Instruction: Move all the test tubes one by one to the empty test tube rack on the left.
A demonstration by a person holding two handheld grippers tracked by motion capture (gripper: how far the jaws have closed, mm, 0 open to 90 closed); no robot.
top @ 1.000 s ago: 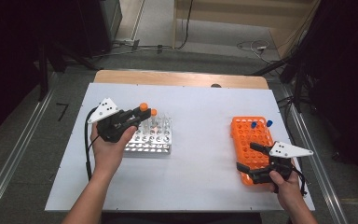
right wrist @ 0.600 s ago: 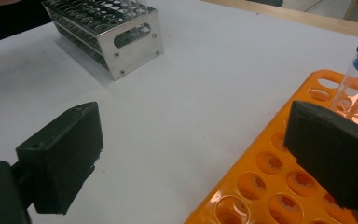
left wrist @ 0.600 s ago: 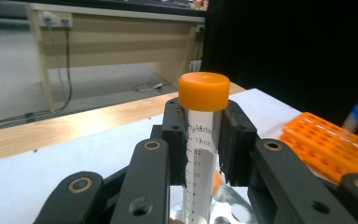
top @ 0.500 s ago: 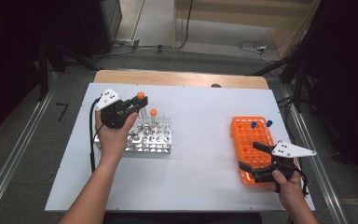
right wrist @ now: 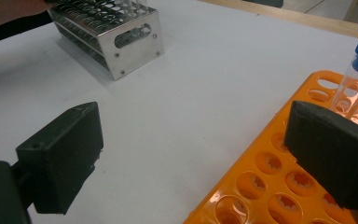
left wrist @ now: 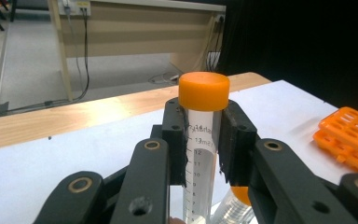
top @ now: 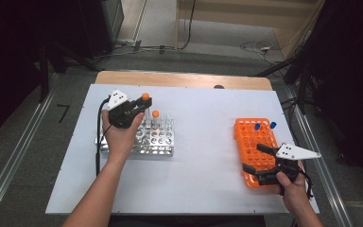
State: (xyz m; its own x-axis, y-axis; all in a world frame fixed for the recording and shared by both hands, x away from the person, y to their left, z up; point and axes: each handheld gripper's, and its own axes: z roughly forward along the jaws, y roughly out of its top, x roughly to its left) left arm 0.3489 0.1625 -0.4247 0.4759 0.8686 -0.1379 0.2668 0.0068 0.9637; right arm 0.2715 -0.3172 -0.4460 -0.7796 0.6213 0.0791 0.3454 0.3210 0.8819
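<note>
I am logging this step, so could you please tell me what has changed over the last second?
The left tool, shut on the orange-capped tube, has lifted it up and away from the metal rack, towards the table's far side. The right tool stays open beside the orange rack; both racks and the blue-capped tubes are unmoved.

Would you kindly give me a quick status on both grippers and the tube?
Left gripper shut on orange-capped tube. Right gripper open by orange rack. Nothing obstructing.
</note>
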